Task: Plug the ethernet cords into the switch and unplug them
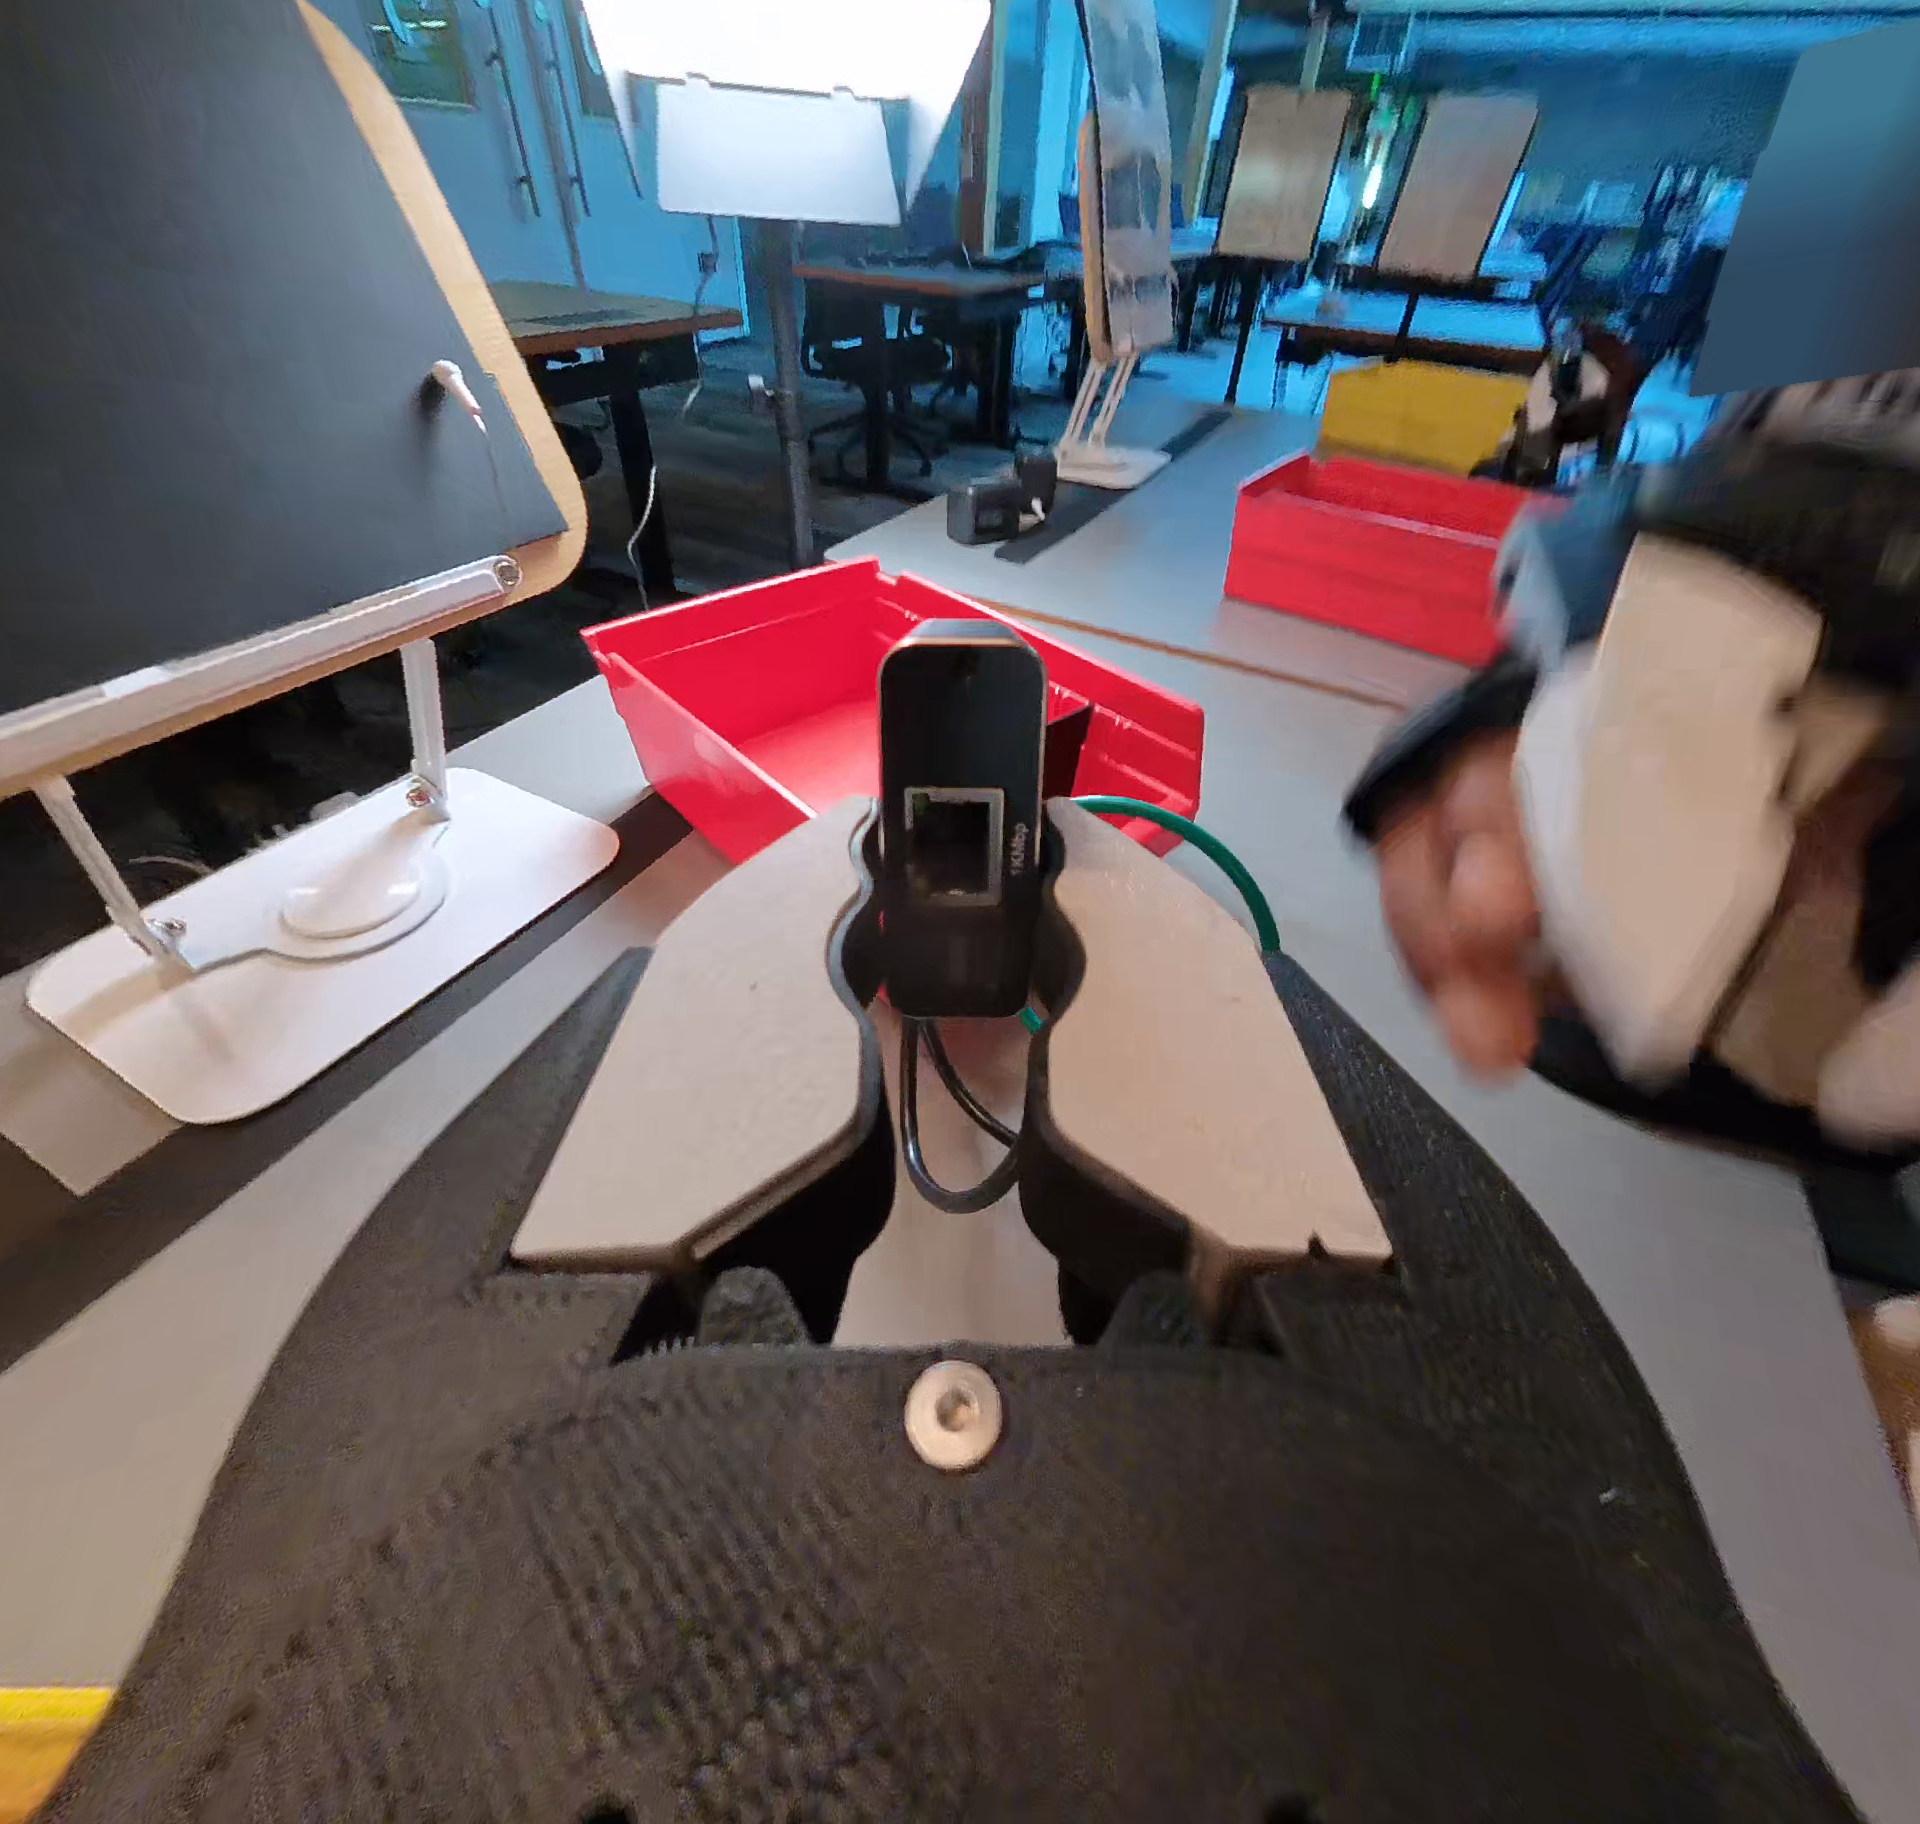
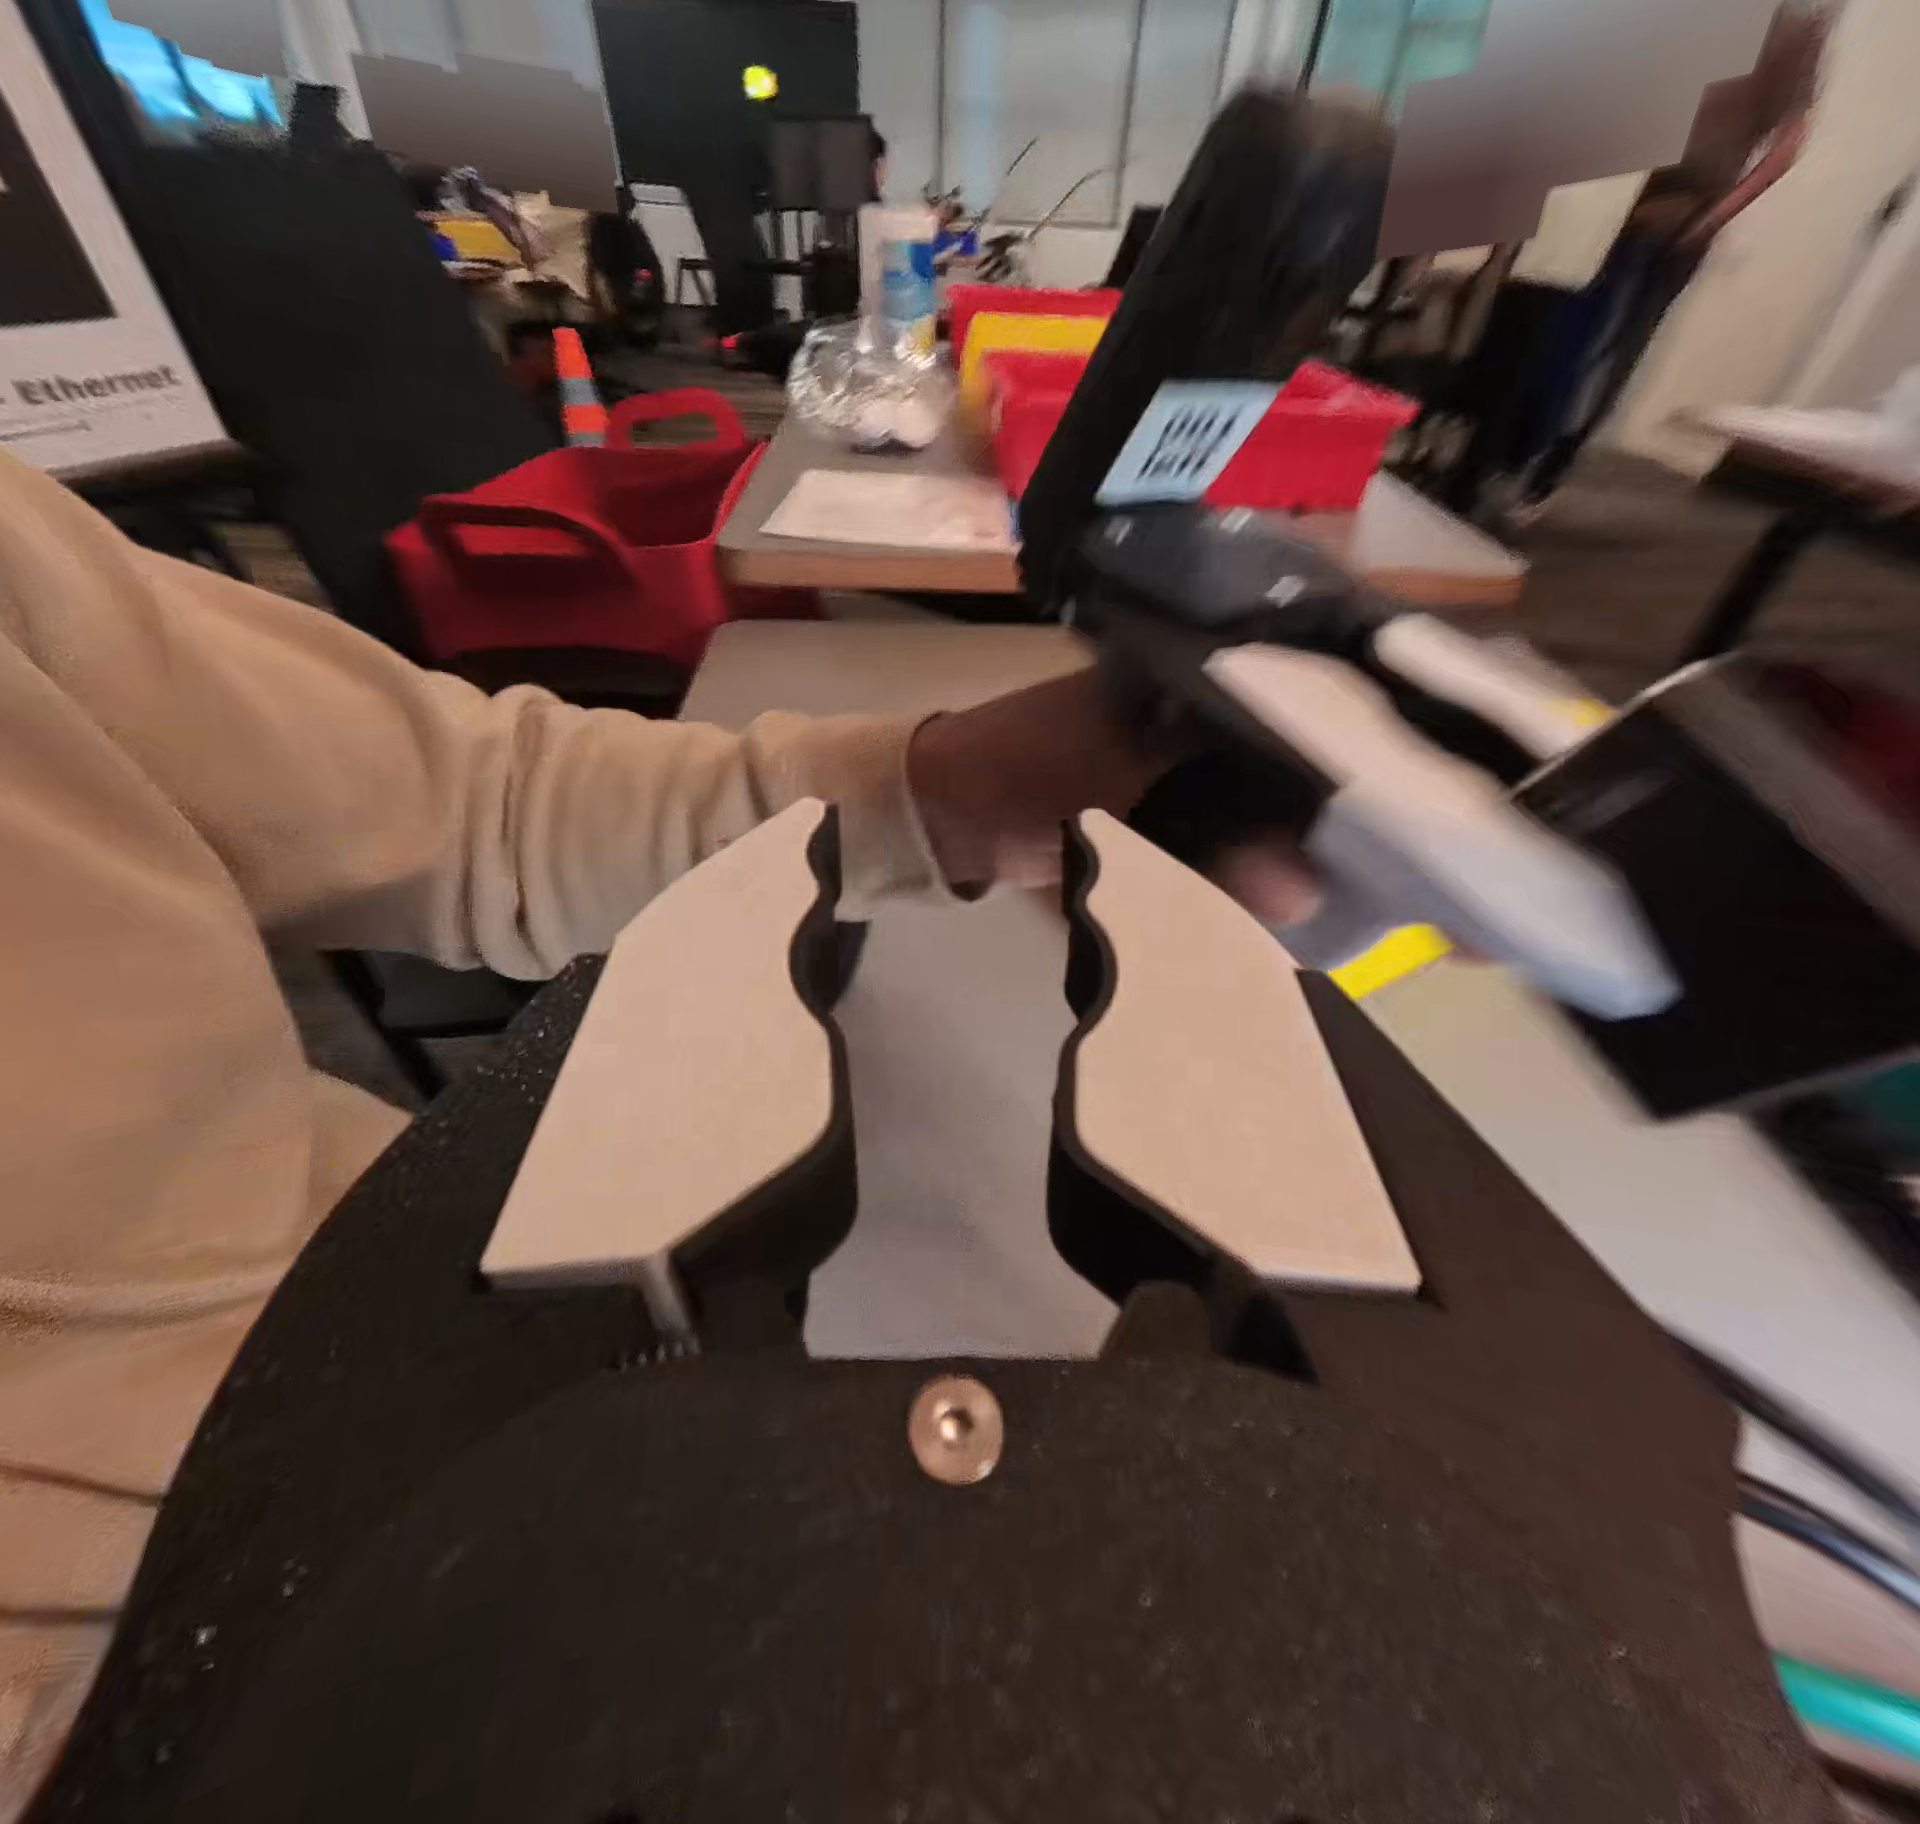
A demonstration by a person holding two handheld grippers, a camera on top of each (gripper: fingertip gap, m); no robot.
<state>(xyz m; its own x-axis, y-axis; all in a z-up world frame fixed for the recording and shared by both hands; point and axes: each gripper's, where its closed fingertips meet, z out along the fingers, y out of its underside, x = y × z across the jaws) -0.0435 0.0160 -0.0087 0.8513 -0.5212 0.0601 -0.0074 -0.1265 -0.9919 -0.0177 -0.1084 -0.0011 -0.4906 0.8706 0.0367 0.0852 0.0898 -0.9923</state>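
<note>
My left gripper (image 1: 961, 844) is shut on a small black switch box (image 1: 961, 725), held upright above the table with its empty ethernet port (image 1: 951, 844) facing the camera. A short black cable (image 1: 956, 1161) loops below it between the fingers. A green ethernet cord (image 1: 1226, 870) curves behind the right finger; its plug is hidden. My right gripper (image 2: 945, 839) is open and empty over the grey table. It shows blurred at the right of the left wrist view (image 1: 1662, 839), in a hand. The left gripper shows blurred in the right wrist view (image 2: 1455, 839).
A red bin (image 1: 727, 694) stands just behind the switch box. Another red bin (image 1: 1351, 559) and a yellow one (image 1: 1413, 413) stand farther back right. A dark board on a white stand (image 1: 312, 933) is at the left. A person's beige sleeve (image 2: 416, 787) crosses the right wrist view.
</note>
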